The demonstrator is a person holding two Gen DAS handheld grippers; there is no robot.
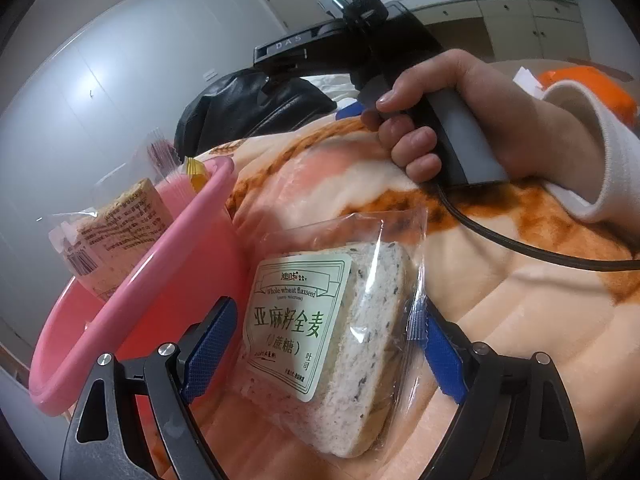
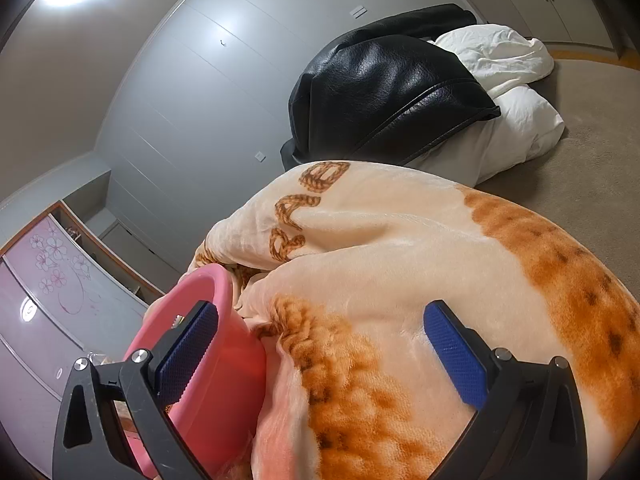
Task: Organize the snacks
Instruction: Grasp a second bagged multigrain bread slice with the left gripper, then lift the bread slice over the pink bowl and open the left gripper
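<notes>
1. Grey walls surround a bed covered by a peach blanket [image 2: 400,264].
2. Pink basin [image 1: 132,292] holds wrapped snacks [image 1: 116,224].
3. Left claw [image 1: 324,344], open, straddles the bread packet [image 1: 320,332] on the blanket; right claw [image 2: 320,344] is open, empty.

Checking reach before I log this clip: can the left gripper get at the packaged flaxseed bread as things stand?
Probably yes. The left gripper is open, and the flaxseed bread pack lies on the blanket right between its fingers, with nothing over it. The pink basin sits just to one side, clear of the pack.
</notes>
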